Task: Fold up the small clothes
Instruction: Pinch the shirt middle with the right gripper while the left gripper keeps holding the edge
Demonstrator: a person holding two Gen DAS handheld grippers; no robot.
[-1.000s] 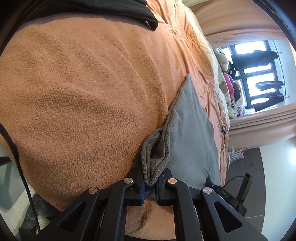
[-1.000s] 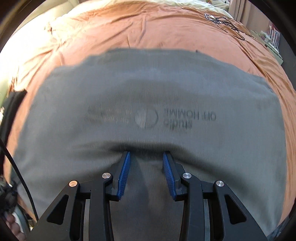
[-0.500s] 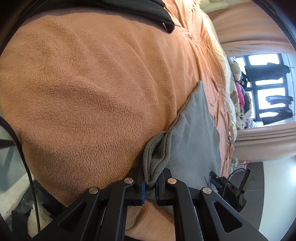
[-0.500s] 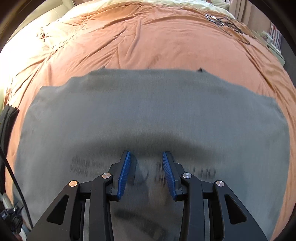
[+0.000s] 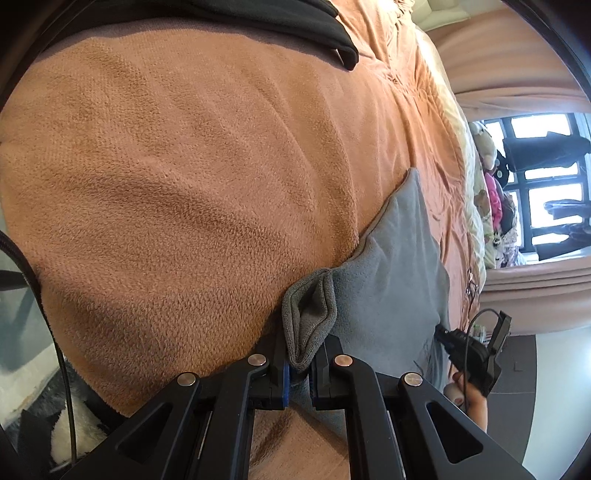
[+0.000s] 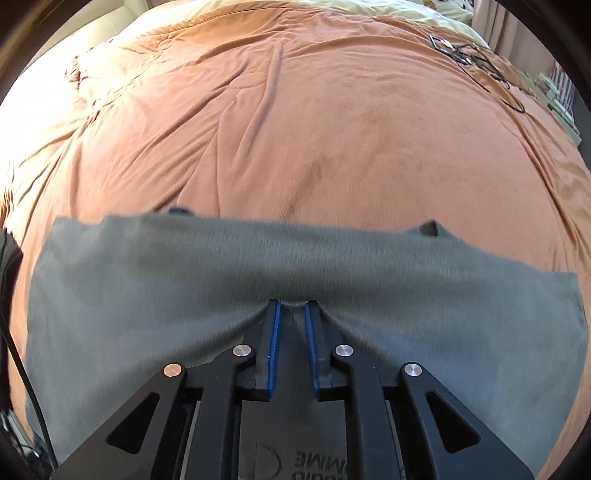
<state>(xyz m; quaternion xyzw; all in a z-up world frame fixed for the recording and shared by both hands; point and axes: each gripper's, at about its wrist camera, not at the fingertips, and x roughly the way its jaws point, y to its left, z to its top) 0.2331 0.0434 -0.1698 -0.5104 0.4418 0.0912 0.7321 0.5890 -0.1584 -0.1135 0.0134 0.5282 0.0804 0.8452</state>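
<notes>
Garment: grey fleece-like cloth garment (image 6: 184, 280), printed lettering near the 6 o'clock edge of the right wrist view; lies spread flat on the orange plush bedspread (image 6: 314, 129), filling the lower half of that view from 9 o'clock to 3 o'clock.
Far edge: fairly straight, two small dark tabs poking out towards 12 o'clock; what they are cannot be told.
Near edge: bunched hem (image 5: 310, 325) rises at the centre-bottom of the left wrist view, doubled into a thick roll.
Handling (judgement): light, soft, limp; no stiffness of its own, so it sags wherever unsupported. Nap looks grippy on the plush, so dragging is likely to wrinkle it; lifting should be cleaner.
Where to hold (judgement): hems and corners, where doubled cloth gives the pads bulk; a mid-panel pinch takes one layer and tents it.
Left gripper (image 5: 298, 373): clenched on the rolled hem, cloth standing up from between the blue pads.
Right gripper (image 6: 292, 306): jaws have just been closing; a small ridge of grey cloth is pinched at the tips, wrinkles radiating to 8 and 4 o'clock. Grasping the garment.
Surroundings: black garment (image 5: 288, 29) at 12 o'clock in the left wrist view; black cables (image 6: 476, 62) at 1 o'clock on the bedspread in the right wrist view; window (image 5: 543, 181) at 3 o'clock in the left.
</notes>
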